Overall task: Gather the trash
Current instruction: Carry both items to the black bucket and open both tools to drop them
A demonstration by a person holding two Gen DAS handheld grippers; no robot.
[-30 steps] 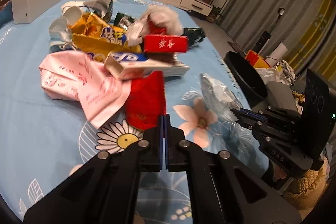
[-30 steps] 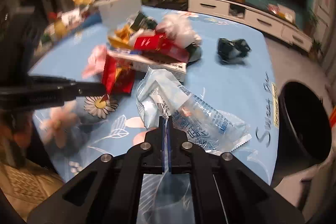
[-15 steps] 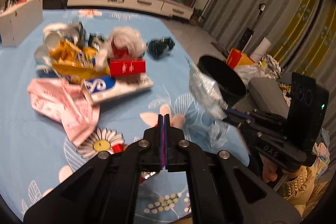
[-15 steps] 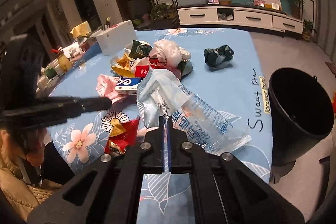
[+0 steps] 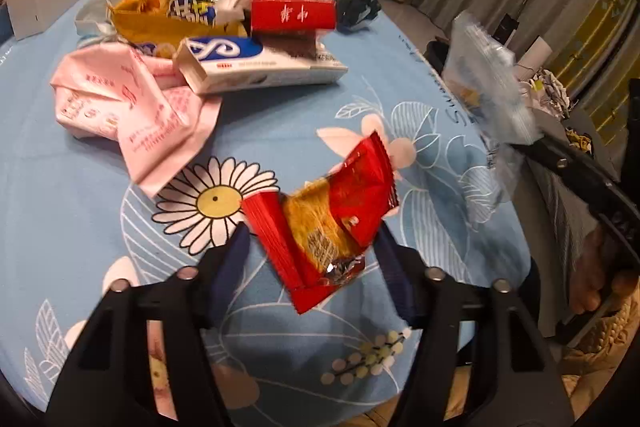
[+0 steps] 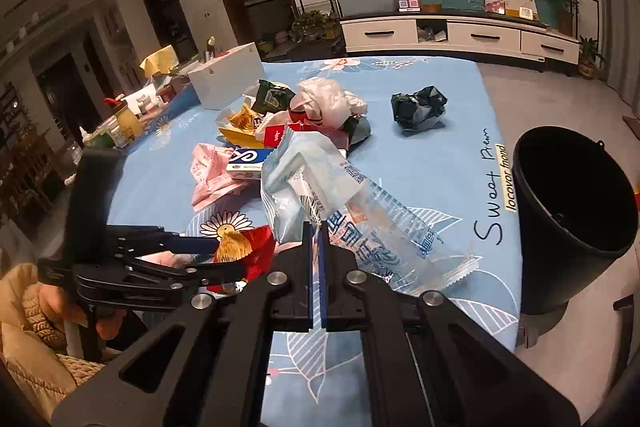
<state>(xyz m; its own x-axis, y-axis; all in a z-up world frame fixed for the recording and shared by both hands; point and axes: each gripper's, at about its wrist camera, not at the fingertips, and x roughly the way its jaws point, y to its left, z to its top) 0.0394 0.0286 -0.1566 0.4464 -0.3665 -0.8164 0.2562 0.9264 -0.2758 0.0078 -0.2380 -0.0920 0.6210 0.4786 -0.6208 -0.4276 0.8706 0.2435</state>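
Note:
My left gripper (image 5: pixel 312 239) is open, and a red and gold snack wrapper (image 5: pixel 328 219) lies loose between its spread fingers over the blue flowered tablecloth (image 5: pixel 72 195). The wrapper also shows in the right wrist view (image 6: pixel 244 251). My right gripper (image 6: pixel 315 233) is shut on a clear blue-printed plastic bag (image 6: pixel 340 203), held above the table; the bag shows in the left wrist view (image 5: pixel 488 75). A black trash bin (image 6: pixel 576 203) stands on the floor to the right of the table.
A trash pile sits mid-table: pink paper bag (image 5: pixel 128 107), white and blue box (image 5: pixel 256 67), red box (image 5: pixel 292 13), gold wrapper (image 5: pixel 160 15), white plastic (image 6: pixel 328 99). A crumpled dark bag (image 6: pixel 418 107) lies apart. A white box (image 6: pixel 226 77) stands far left.
My left gripper has opened, and the red wrapper it pinched now lies loose between its fingers. My right gripper has lifted the plastic bag higher, toward the bin side.

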